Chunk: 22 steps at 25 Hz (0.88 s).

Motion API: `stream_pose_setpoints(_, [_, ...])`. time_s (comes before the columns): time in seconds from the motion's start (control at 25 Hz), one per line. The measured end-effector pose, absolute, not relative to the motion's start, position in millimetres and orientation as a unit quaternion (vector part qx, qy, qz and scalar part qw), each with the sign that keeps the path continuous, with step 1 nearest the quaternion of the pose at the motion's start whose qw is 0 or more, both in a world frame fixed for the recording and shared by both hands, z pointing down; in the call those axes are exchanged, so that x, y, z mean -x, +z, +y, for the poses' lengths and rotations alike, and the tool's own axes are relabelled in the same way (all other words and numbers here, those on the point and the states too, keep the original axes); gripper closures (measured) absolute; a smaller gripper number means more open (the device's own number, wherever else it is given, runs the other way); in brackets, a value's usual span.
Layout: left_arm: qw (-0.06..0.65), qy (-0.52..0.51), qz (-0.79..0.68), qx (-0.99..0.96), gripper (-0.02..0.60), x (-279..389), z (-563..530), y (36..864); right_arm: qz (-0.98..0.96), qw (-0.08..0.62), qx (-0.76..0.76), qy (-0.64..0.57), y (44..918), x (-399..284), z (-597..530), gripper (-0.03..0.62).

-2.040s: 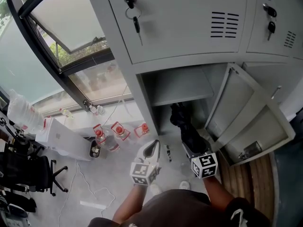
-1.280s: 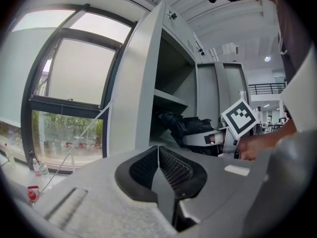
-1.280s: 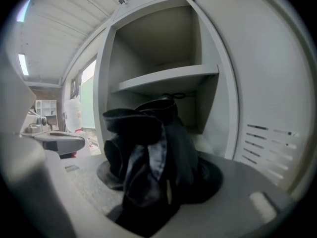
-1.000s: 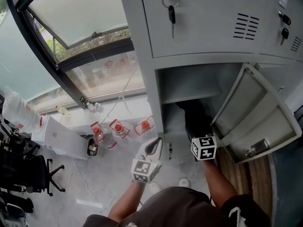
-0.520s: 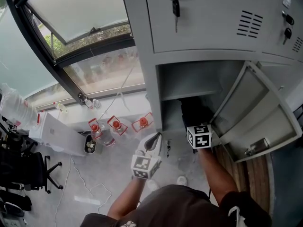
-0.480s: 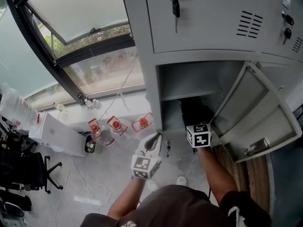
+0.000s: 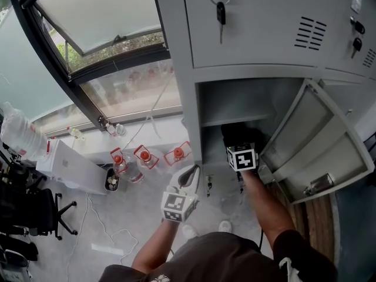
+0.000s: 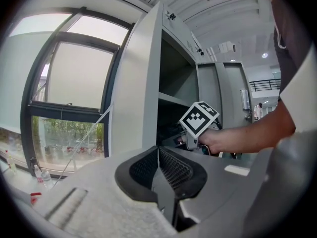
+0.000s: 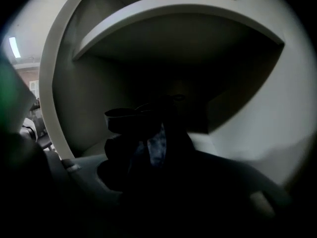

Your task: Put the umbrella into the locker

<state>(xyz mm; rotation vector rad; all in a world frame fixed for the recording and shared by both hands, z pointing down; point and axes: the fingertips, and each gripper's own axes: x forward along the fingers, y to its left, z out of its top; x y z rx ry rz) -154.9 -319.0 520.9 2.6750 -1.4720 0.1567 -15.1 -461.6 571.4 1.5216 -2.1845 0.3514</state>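
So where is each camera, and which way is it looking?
Head view: on the head, looking steeply down at the locker; both forearms, left gripper and right gripper show.
Left gripper view: on the left gripper, facing the locker and window; its shut jaws show.
Right gripper view: on the right gripper, looking into the dark compartment at the held umbrella.
Shared: head and left gripper views both show the right gripper's marker cube.

Locker (image 7: 176, 69): upper right of frame; open compartment at centre, door (image 7: 317, 145) swung right. Umbrella (image 7: 234, 135): inside compartment, under shelf (image 7: 235, 120), ahead of right tongs (image 7: 238, 148). Left tongs (image 7: 189, 178): lower centre, outside locker. Bottles (image 7: 144, 156): floor, left of centre, below window (image 7: 100, 34).
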Motion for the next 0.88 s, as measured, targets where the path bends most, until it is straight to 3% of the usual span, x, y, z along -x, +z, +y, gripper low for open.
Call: stream_pose_setpoints(0.88, [0.069, 0.043, -0.490, -0.868, 0.574, 164, -323, 532, -0.785, 0.269, -0.539, 0.146, 592, 26, -484, 0.321])
